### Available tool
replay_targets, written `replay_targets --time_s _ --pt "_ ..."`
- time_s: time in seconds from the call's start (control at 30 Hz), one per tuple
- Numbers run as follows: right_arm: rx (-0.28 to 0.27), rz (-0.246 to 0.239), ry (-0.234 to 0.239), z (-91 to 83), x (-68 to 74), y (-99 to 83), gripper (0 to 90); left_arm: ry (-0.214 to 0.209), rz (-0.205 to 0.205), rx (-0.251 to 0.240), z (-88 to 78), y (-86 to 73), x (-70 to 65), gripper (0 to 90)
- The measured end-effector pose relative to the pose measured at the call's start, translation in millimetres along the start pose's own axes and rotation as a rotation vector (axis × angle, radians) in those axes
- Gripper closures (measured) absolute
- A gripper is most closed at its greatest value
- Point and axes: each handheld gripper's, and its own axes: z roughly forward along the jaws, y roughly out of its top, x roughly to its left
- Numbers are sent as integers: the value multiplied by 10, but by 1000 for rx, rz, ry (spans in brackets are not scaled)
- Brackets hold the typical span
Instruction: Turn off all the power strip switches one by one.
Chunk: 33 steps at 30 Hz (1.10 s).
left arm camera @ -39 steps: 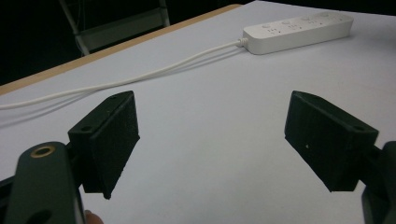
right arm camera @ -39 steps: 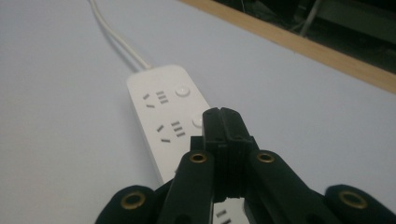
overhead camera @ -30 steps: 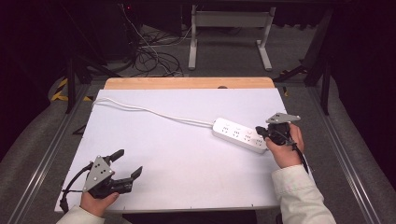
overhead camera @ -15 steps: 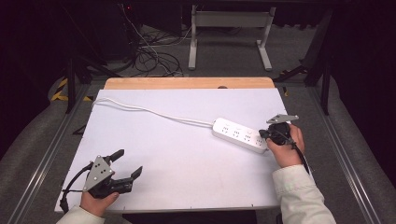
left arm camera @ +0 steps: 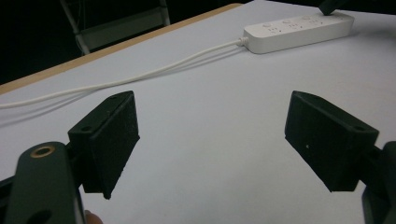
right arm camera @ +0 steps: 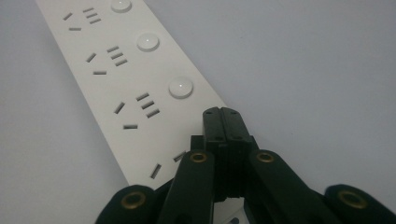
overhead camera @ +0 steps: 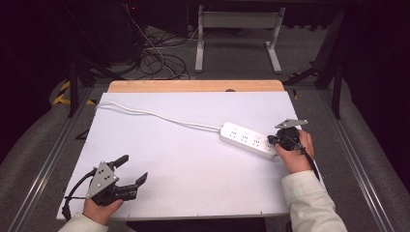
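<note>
White cord (overhead camera: 159, 116) trailed across the white table (overhead camera: 193, 164), white power strip (overhead camera: 247, 139) with round buttons pressed by the closed right gripper (right arm camera: 223, 114), left gripper (left arm camera: 212, 135) held open, well apart.

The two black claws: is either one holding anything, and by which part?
Nothing is held. The right gripper is shut, its tips over the near end of the white power strip, gripping nothing. The left gripper is open over bare table.

Our right gripper (overhead camera: 274, 140) slid a little along the power strip (overhead camera: 246, 138) toward its near end; jaws pressed together over the last socket.
</note>
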Motion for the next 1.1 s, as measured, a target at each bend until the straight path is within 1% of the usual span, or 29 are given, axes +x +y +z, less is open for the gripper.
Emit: replay_targets --time_s 0.13,0.3,0.47,0.53,0.6,0.63,0.7,0.77,0.83,0.9,0.93,0.97,1.0,1.03,1.07,1.1 --pt "1 2 -4 1 5 0 900 -1 2 0 4 0 -2 179" --pt "0 15 -7 8 10 3 900 3 7 -2 2 1 -5 179" --pt "6 24 -12 13 20 13 900 2 -3 0 -4 -1 -9 179" --pt "2 37 -7 12 11 6 900 1 -4 -2 -7 -2 -13 179" --pt "2 36 -8 13 12 4 900 -1 1 -2 -10 -1 -13 180" --pt "5 24 -22 15 36 8 900 0 6 -1 -11 -1 -10 180" --pt "6 22 -28 16 44 8 900 -1 5 -1 -9 -1 -9 179" --pt "3 36 -24 18 41 6 900 -1 6 -1 -14 0 -12 180" --pt "4 47 -20 19 30 0 900 -4 -1 -2 -13 -1 -20 179" --pt "5 39 -25 23 33 3 900 -4 1 -1 -14 -1 -22 180" --pt "1 40 -31 24 46 2 900 -4 1 -1 -13 -2 -22 179" --pt "1 40 -31 24 46 2 900 -3 8 2 -14 -1 -14 179" --pt "-5 44 -26 26 37 0 900 -3 6 1 -11 -1 -12 180" --pt "-16 41 -21 27 37 -6 900 -3 5 2 -11 0 -11 180" --pt "-46 33 -16 4 48 -10 900 -2 4 0 -10 1 -11 180" --pt "-46 33 -16 4 48 -10 900 -2 4 0 -10 2 -11 180"
